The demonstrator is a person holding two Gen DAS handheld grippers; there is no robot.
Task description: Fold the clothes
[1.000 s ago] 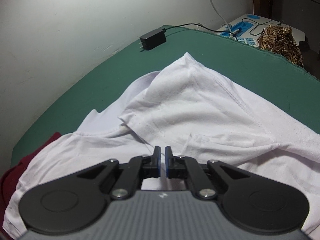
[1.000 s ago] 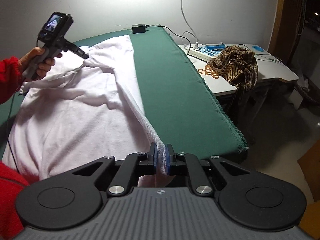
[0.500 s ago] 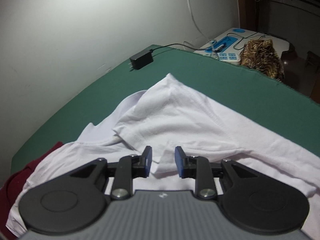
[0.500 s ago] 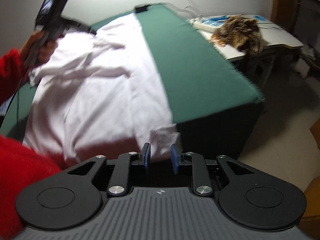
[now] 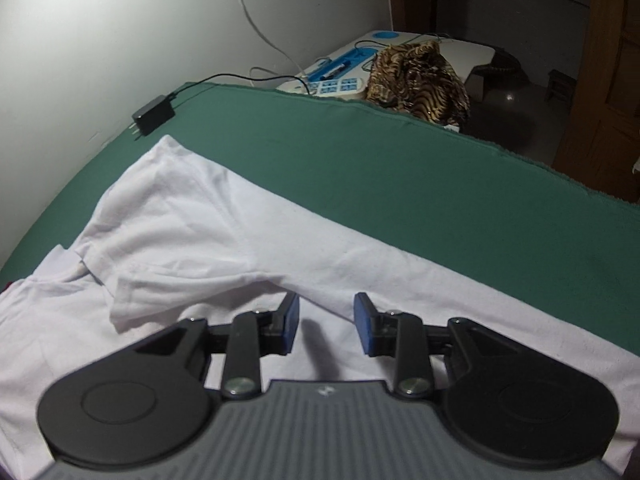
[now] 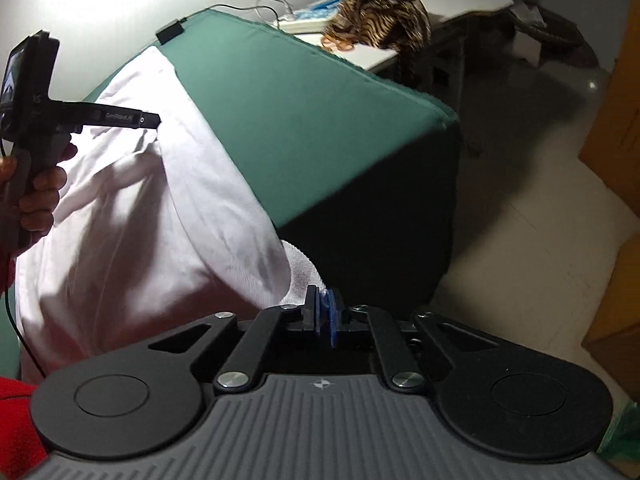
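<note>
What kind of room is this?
Probably a room in someone's home: a white T-shirt lies on a green-covered table, a power strip sits on a side table, and there's a wooden door.

Left gripper (image 5: 326, 322) spread wide, blue pads (image 5: 362, 318) well apart with nothing between them, gripped from below by a bare hand (image 6: 34, 196). Right gripper (image 6: 325, 312) pressed nearly closed, pads almost touching, red sleeve (image 6: 16, 420) at the frame's corner.

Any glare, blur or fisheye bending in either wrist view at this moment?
Left wrist view: sharp, the green table edge bows from fisheye, and the left claw shadows the white shirt. Right wrist view: wall glare top left, slight blur, tilted.
</note>
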